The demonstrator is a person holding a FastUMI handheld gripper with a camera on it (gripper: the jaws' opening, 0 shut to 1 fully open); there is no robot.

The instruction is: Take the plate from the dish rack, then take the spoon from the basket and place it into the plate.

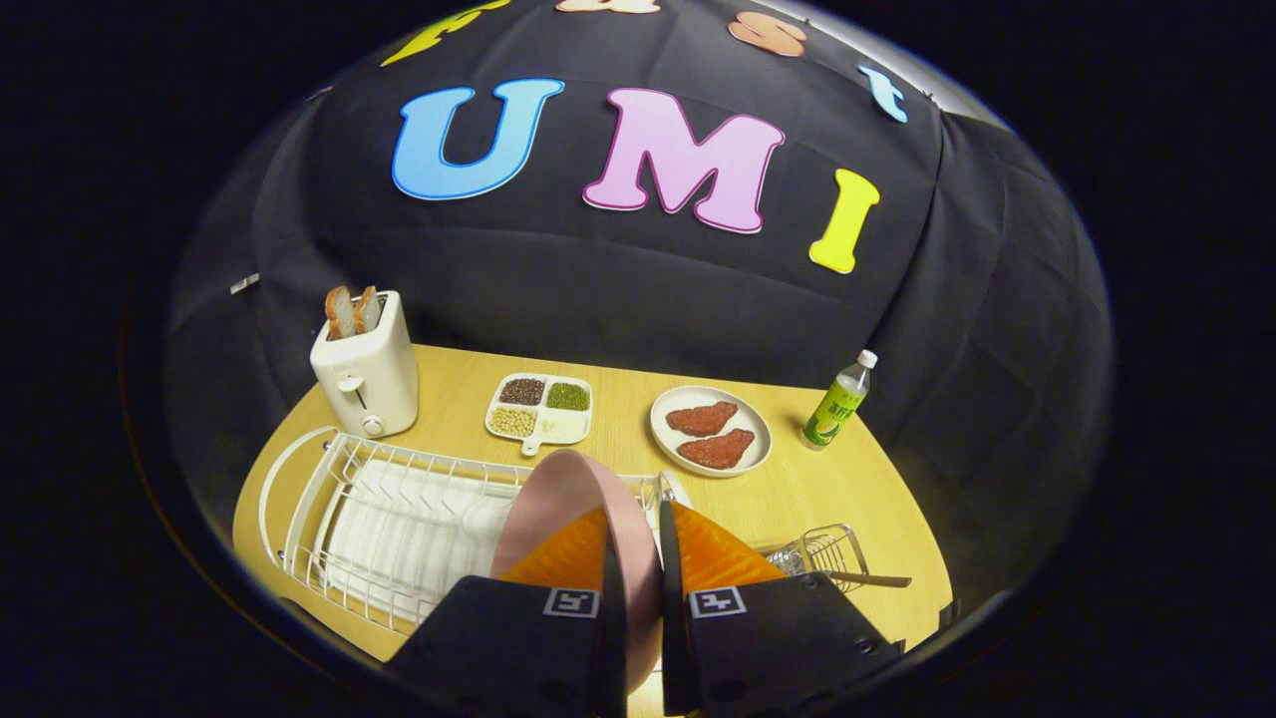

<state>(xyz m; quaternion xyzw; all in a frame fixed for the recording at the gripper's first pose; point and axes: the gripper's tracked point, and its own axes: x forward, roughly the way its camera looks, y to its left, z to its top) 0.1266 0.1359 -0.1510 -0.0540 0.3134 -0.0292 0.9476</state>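
Gripper is pinching the pink plate; both fingers are pressed on the rim, one on each face, with the plate standing on edge between them. The plate sits above the near right end of the white wire dish rack; whether its lower edge is clear of the rack wires cannot be told, since the fingers cover it.

Step in hand, by judgement: the first one, taking the plate out of the rack. The spoon step is not yet begun.

The small wire basket stands on the wooden counter just right of the fingers, with the spoon in it, its wooden handle poking out to the right.

Beyond the rack are a toaster with two bread slices, a divided tray of beans, a white plate with two red patties, and a green-labelled bottle.

Next move likely calls for bringing the plate away from the rack and laying it flat on bare counter, probably between rack and basket, before letting go. The tilt from upright to flat needs care: a rim pinch may slip.
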